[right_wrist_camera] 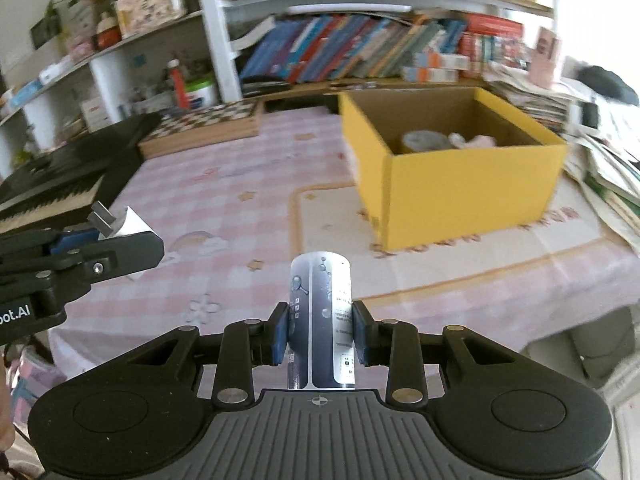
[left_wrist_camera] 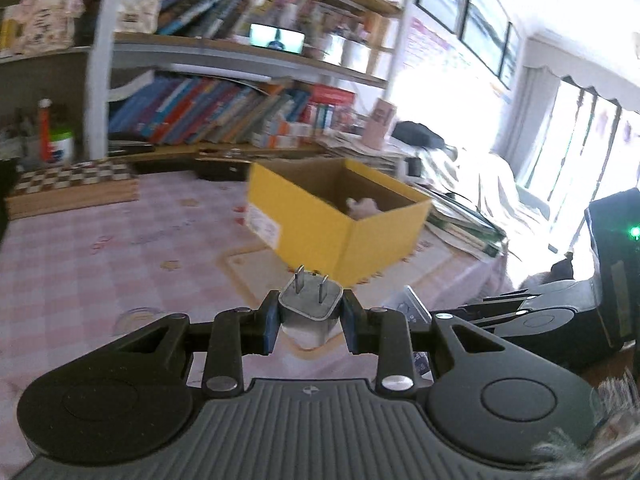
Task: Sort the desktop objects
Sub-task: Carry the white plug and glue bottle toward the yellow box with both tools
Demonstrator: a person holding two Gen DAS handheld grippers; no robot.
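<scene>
Plug adapter (left_wrist_camera: 310, 312) prongs point forward

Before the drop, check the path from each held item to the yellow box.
Nothing visible blocks either path. The white plug adapter in the left hand-held gripper and the small can in the right hand-held gripper face only bare tablecloth before the open yellow box.

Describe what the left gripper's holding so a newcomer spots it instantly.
On the pink checked tablecloth, before the yellow box, find the left gripper. Its jaws clamp a small white charger plug. Two flat metal prongs point forward, unlike the printed can beside it.
</scene>
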